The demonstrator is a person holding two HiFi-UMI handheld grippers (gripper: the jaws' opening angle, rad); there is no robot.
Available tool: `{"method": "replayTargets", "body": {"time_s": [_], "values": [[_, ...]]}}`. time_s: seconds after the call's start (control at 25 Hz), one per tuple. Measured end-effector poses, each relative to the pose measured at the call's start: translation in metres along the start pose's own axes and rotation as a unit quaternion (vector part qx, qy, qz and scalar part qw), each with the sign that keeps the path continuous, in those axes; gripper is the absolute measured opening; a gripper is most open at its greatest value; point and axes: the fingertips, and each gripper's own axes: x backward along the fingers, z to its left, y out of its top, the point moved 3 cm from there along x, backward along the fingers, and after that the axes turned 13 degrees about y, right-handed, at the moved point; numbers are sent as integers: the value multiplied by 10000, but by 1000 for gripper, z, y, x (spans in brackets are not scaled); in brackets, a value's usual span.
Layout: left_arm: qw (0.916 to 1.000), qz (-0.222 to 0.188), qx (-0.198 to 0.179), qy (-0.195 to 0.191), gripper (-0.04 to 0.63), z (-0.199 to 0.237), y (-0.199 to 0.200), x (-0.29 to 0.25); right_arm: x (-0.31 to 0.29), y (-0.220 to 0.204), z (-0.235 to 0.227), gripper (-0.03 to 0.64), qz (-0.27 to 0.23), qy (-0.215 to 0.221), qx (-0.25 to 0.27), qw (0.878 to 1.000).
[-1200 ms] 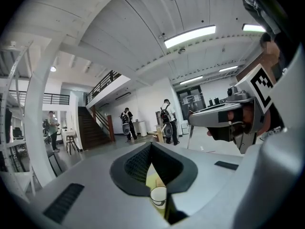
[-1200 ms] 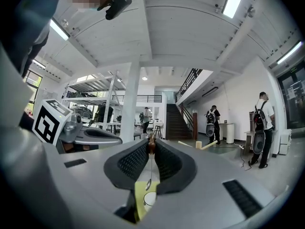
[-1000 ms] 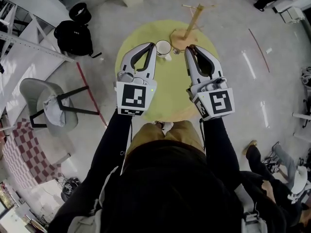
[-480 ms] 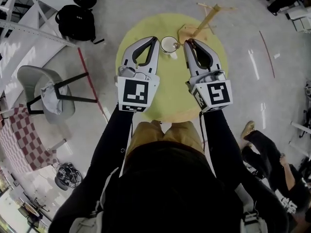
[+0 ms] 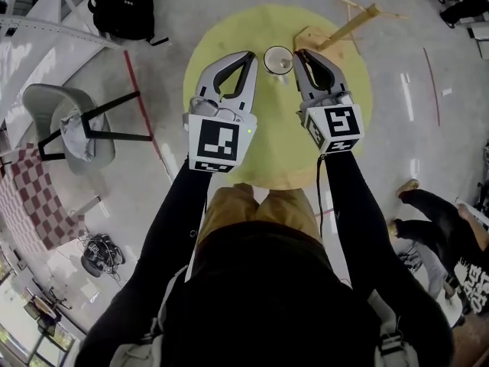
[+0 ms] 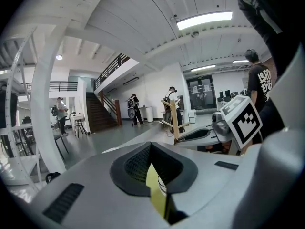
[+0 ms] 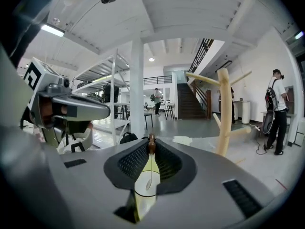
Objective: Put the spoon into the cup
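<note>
**A:** Where's the spoon?

**B:** In the right claw [image 5: 296, 53]. Its right gripper view shows the spoon [image 7: 151, 147] with the brown end of its handle pinched between the two tips, which are closed tight on it. The rest of the spoon is mostly hidden behind the claw.

**A:** And the cup?

**B:** The white cup [image 5: 278, 60] stands upright on the round yellow tabletop [image 5: 267, 147], near its far edge. It sits between the tips of the two claws, with the right one just beside its rim. A pale oval shows over the cup's mouth through the gap under the right claw. I can't tell if that is the spoon's bowl or if it is inside.

**A:** What's the left claw doing?

**B:** The left claw [image 5: 249, 55] is pressed together at the tips with nothing in it, on the cup's other side.

**A:** Anything else up there?

**B:** A wooden mug tree [image 5: 348, 27] stands on the tabletop beyond the right claw.
</note>
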Motion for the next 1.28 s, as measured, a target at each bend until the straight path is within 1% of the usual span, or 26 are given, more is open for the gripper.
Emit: {"method": "replayTargets", "body": {"time_s": [0.32, 0.44, 0.68, 0.88, 1.0, 1.16, 1.28], "values": [[9999, 147, 84, -7, 15, -3, -11, -7, -13, -35, 4, 58, 369, 176, -259, 9988], [9997, 187, 118, 58, 15, 1, -15, -10, -13, -47, 5, 57, 523, 205, -321, 9979], [9993, 264, 195, 173, 15, 10, -23, -13, -12, -65, 10, 58, 825, 285, -300, 9957], [9992, 288, 230, 147, 15, 7, -26, -12, -11, -78, 13, 58, 1036, 322, -280, 9937], [9992, 300, 242, 133, 15, 5, -29, -10, -9, -84, 18, 60, 1064, 360, -340, 9931], [9992, 293, 239, 136, 15, 7, -27, -8, -5, -85, 20, 139, 1059, 331, -360, 9932], [9993, 277, 220, 134, 15, 7, -25, -7, -3, -81, 19, 167, 1022, 267, -280, 9940]]}}
